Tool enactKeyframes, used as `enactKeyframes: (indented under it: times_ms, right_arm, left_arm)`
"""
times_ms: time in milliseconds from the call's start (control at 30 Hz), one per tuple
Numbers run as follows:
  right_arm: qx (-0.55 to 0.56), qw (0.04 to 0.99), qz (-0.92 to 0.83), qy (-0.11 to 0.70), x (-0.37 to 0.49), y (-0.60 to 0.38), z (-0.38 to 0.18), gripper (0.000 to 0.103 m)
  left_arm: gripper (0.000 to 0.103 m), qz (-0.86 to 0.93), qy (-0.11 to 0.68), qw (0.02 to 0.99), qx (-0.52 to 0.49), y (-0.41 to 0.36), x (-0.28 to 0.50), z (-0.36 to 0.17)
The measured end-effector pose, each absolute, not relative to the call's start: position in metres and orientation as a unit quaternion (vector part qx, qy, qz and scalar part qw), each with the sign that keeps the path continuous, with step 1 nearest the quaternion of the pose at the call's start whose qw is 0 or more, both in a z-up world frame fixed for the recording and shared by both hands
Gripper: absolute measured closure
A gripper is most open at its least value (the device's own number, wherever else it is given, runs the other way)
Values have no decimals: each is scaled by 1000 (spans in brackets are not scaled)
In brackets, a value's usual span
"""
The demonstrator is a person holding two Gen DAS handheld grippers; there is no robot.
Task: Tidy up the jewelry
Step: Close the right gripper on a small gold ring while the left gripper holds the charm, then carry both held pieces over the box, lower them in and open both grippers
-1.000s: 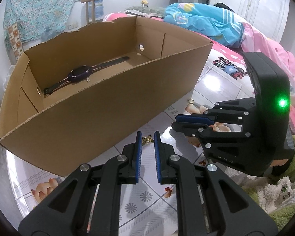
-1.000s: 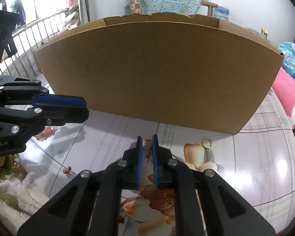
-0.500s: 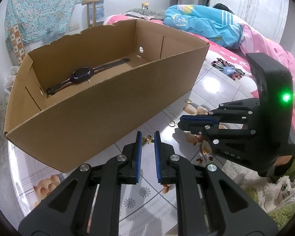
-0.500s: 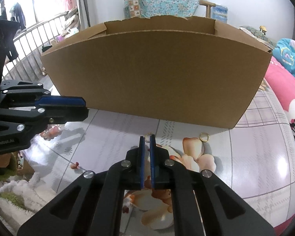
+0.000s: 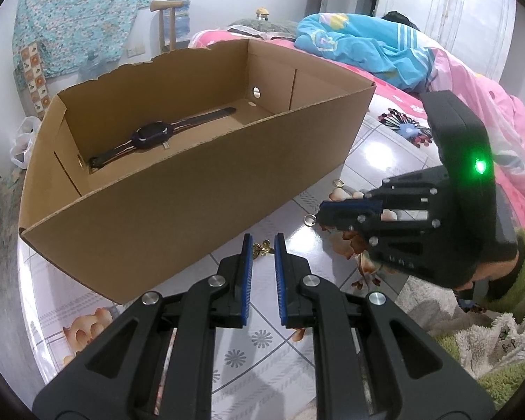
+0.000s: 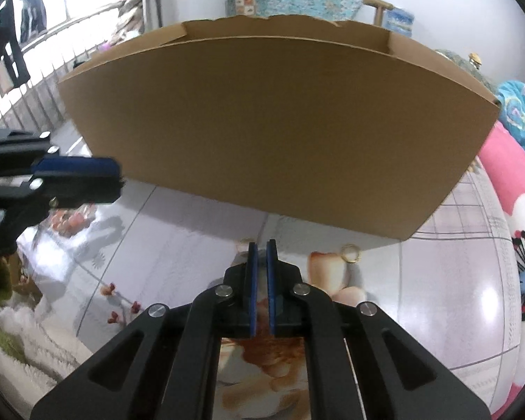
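A brown cardboard box [image 5: 178, 196] stands on the floral table and fills the right wrist view [image 6: 276, 129]. A dark wristwatch [image 5: 154, 134] lies inside it. A small gold butterfly charm [image 5: 263, 247] lies on the table between the tips of my left gripper [image 5: 261, 245], which is open a little. A gold ring [image 5: 310, 219] lies just before the tips of my right gripper [image 5: 323, 211]. A second gold ring [image 5: 338, 183] lies farther right, also seen in the right wrist view [image 6: 350, 253]. My right gripper [image 6: 261, 248] is nearly shut, with nothing visible between its pads.
The table has a glossy floral cover [image 5: 248, 346]. A bed with a pink blanket [image 5: 490, 112] and a blue quilt [image 5: 360, 49] lies behind on the right. A shaggy green and white rug [image 5: 500, 343] is at the lower right. A railing [image 6: 35, 80] is on the left.
Both grippers have pulled back a little from the box. My right gripper's jaws have narrowed, and the ring near its tips has come into sight in the left wrist view.
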State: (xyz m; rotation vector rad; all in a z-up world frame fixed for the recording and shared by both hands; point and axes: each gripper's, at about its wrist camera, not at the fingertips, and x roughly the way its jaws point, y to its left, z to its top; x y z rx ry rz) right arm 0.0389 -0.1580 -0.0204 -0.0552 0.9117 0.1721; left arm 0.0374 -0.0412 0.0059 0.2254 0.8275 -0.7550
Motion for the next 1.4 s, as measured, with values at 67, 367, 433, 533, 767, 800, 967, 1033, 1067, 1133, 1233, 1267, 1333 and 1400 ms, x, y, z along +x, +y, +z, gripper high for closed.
enactKeyframes:
  times_ms: [67,367,433,533,767,800,967,1033,1067,1133,1233,1267,1333,1400]
  right_arm:
    - [-30,893,89,440,38,-153,-21,98]
    - [-31,890,104,443,45,-150,-18,98]
    - [-33,892,96,441,45,-156,-16,98]
    - [-30,893,83,442,47,-162,-16,98]
    - [-36,887,100,448,45,-147,-19,98]
    - [-35,887,105,449,43,-144,-19,98]
    - [-26,884,126,450,38,-142,-16,96]
    - [-29,883,132,450,39,-143,-15,92]
    - [-32,883,134,449,39,-144,-14,85]
    - [-39,882,144,446,40,-147,-13,77]
    - [-64,879,163,444,47,-148,-10,76]
    - [-71,875,172,447,49,-149,-10,77]
    - [-80,871,183,450,51,-149,-13,77]
    - [-86,862,200,457,60,-148,-16,77]
  left_arm:
    - [92,-357,392,841,105,-41,38,6]
    - [92,-356,394,841,102,-39,39,4]
    - [92,-356,394,841,100,-38,39,4]
    - [92,-355,395,842,97,-38,40,3]
    - [92,-355,396,841,96,-37,40,3]
    - [92,-355,396,841,95,-37,40,3]
    - [92,-354,396,842,95,-38,41,2]
    - [92,-354,397,842,94,-38,41,2]
    - [92,-354,397,842,94,-38,41,2]
    - [92,-354,397,842,95,-38,41,2]
    - [92,-354,397,842,94,-38,41,2]
    - [92,-354,397,842,95,-38,41,2]
    - [92,-354,397,841,95,-38,41,1]
    - [92,-355,397,841,95,-38,41,0]
